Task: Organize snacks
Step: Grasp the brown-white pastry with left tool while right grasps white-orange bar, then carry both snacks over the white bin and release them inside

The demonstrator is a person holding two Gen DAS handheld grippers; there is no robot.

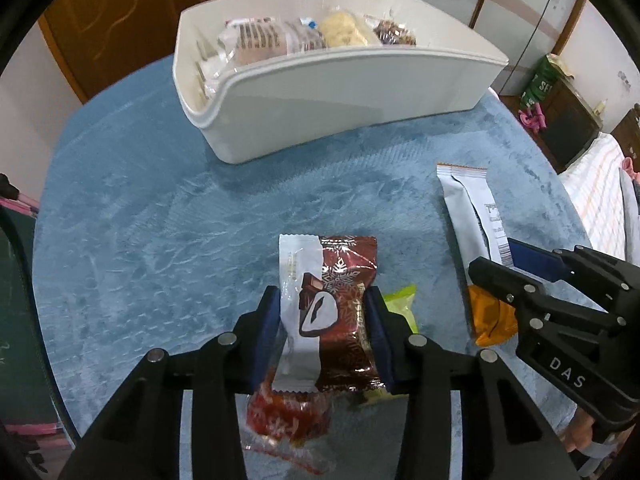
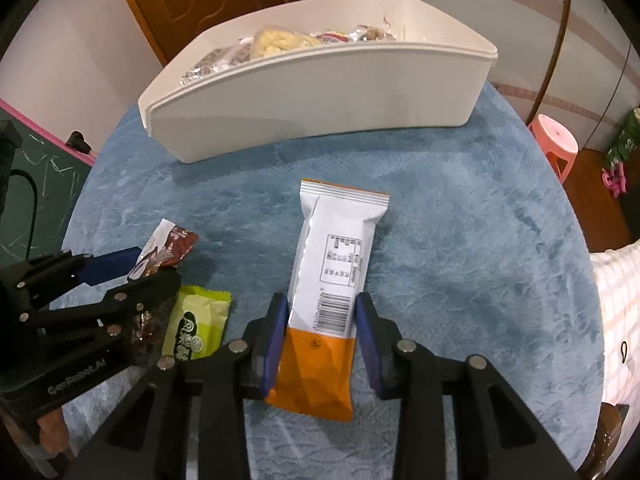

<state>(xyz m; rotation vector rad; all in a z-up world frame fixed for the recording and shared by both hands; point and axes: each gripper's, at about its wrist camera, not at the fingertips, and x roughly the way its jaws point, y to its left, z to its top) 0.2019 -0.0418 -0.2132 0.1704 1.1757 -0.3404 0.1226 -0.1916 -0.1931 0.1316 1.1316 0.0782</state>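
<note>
Blue plush worktop, white bin at its far side | our left gripper: fingers clamped on brown-and-white snack, long axis pointing toward the bin | our right gripper: fingers closed against orange-and-white bar, white end toward the bin.

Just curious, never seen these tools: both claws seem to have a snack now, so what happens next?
Probably lift both. The left gripper pinches the brown snack, the right gripper the orange-and-white packet; the white bin lies beyond.
</note>
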